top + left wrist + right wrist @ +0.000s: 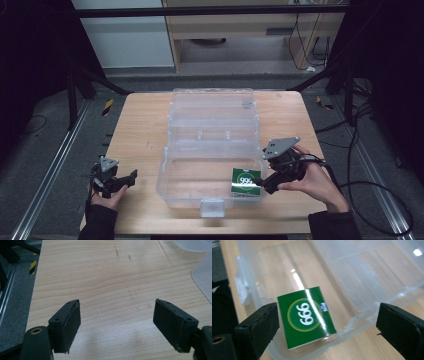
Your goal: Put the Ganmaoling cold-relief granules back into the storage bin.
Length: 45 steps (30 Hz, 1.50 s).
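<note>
A small green box (245,181) printed with white digits lies flat in the front right corner of an open clear plastic container (172,165). My right gripper (265,186) hovers at the container's right rim, just right of the box, jaws wide apart and touching nothing. In the right gripper view the green box (307,316) lies on the container floor (362,277) beyond my right gripper (328,308). My left gripper (131,176) rests low over the table's front left, away from the container. In the left gripper view my left gripper (116,317) stands open over bare wood.
The container's lid (212,107) lies folded back toward the far side of the wooden table (140,130). A latch tab (212,206) sticks out at the container's front. Cables (370,185) trail on the floor to the right. Metal rails run along both sides.
</note>
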Each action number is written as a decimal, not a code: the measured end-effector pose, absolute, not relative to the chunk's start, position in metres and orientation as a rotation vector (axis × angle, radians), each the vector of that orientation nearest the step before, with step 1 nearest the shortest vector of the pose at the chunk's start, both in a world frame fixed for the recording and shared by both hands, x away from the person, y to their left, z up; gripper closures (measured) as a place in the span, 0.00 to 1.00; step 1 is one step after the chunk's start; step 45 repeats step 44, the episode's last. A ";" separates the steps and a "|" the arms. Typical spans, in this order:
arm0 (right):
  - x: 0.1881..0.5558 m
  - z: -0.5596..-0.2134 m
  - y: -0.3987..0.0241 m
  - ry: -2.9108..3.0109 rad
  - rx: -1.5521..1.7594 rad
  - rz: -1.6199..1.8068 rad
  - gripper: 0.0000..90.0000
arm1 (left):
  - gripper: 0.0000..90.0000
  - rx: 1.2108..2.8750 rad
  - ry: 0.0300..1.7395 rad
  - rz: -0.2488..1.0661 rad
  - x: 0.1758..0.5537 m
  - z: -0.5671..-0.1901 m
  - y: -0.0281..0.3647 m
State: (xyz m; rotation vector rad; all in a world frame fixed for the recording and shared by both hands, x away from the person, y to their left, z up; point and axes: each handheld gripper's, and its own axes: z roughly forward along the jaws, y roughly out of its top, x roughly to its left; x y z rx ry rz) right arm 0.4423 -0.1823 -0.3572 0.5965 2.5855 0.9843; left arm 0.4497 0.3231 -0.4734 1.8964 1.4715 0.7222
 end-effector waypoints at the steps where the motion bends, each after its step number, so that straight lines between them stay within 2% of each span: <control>1: 0.441 -0.358 -0.186 2.563 0.623 0.997 0.04 | 0.24 1.896 1.472 0.722 0.450 -0.473 0.323; 28: 0.441 -0.406 -0.264 2.022 1.140 1.234 0.04 | 0.25 1.891 1.471 0.726 0.449 -0.473 0.324; 45: 0.452 -0.468 -0.306 1.834 1.420 1.126 0.03 | 0.26 1.874 1.479 0.747 0.449 -0.473 0.326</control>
